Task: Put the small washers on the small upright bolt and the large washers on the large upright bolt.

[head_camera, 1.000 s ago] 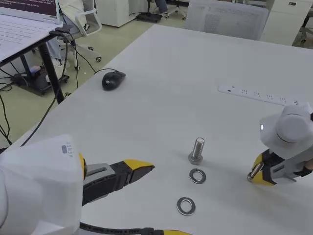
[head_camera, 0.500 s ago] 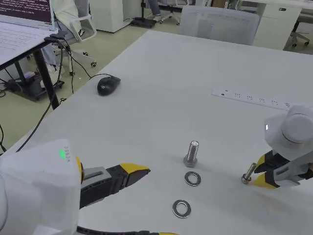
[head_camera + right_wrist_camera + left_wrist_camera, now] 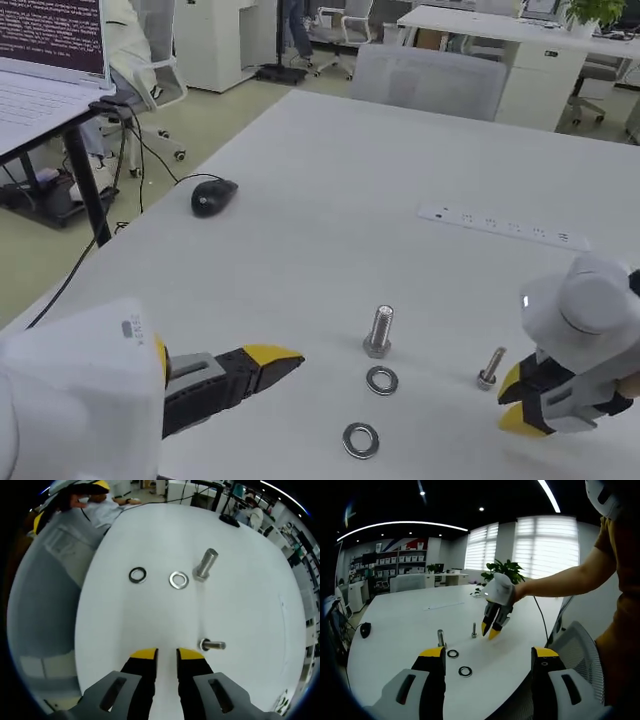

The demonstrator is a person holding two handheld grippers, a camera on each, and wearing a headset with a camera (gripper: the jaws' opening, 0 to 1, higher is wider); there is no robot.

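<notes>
left gripper (image 3: pixel 488 654): jaws spread wide, nothing in them. Held low, off to the side of the parts.
right gripper (image 3: pixel 512 402): jaws only a slit apart, nothing between them. Tips point down at the desk (image 3: pixel 330 200).
small bolt (image 3: pixel 488 368): stands head-down on the desk, just ahead of the right gripper's tips and slightly to one side, clear of them. Shank bare.
large bolt (image 3: pixel 379 331): also upright, well beyond the small bolt as seen from the right gripper, and out ahead of the left gripper's jaws. Shank bare.
washer A (image 3: pixel 381 380): flat on the desk, just on the gripper side of the large bolt's foot, not touching it.
washer B (image 3: pixel 360 439): flat on the desk, nearer the left gripper than washer A and apart from it.
washer sizes: can't tell small from large. B looks a shade bigger, but it also lies nearer the headset camera.
done: both bolts look stood up and ready as posts.
left: all the threading. No washer is on either bolt. Two washers in sight, both loose on the desk.
progress call: setup finished at best, the sorting itself at zero.
next, my guess: one gripper goes for a washer. Thin flat rings on a smooth desk will be fiddly to pinch and probably need an edge lift. The left gripper is the closer one, and its jaws are wide enough.
risk: the small bolt stands on a narrow head right by the right gripper's tips, so a nudge would likely tip it.
</notes>
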